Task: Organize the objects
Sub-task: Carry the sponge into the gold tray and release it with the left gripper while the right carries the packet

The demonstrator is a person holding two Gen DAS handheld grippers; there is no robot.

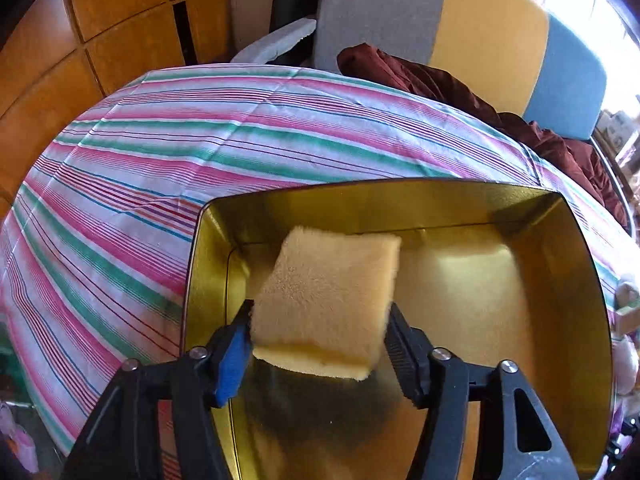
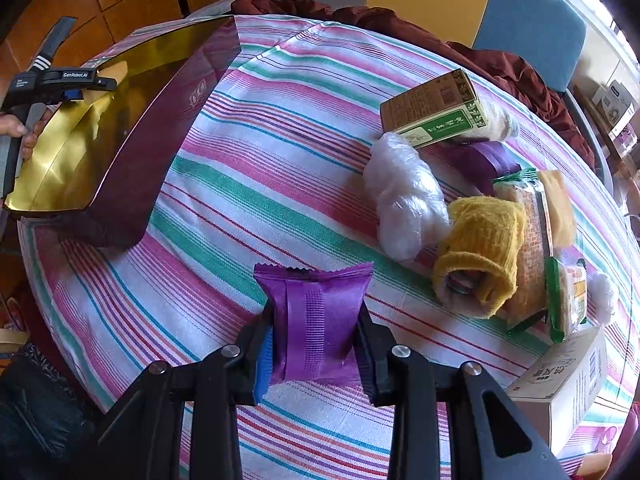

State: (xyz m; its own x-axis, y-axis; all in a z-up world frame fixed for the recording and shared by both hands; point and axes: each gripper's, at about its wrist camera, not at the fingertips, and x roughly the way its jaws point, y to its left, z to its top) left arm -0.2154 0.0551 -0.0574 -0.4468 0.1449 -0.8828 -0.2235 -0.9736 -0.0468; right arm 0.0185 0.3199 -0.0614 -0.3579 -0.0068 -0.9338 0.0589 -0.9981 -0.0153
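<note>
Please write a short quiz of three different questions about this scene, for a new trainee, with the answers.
1. True or false: the left gripper holds a yellow sponge above the open gold-lined tin.
2. What does the right gripper hold? A) purple packet B) yellow knitted roll C) green box
3. Fill in: the tin stands on a ______ tablecloth.

Key: 1 true. 2 A, the purple packet; the yellow knitted roll and the green box lie on the cloth. 3 striped.
</note>
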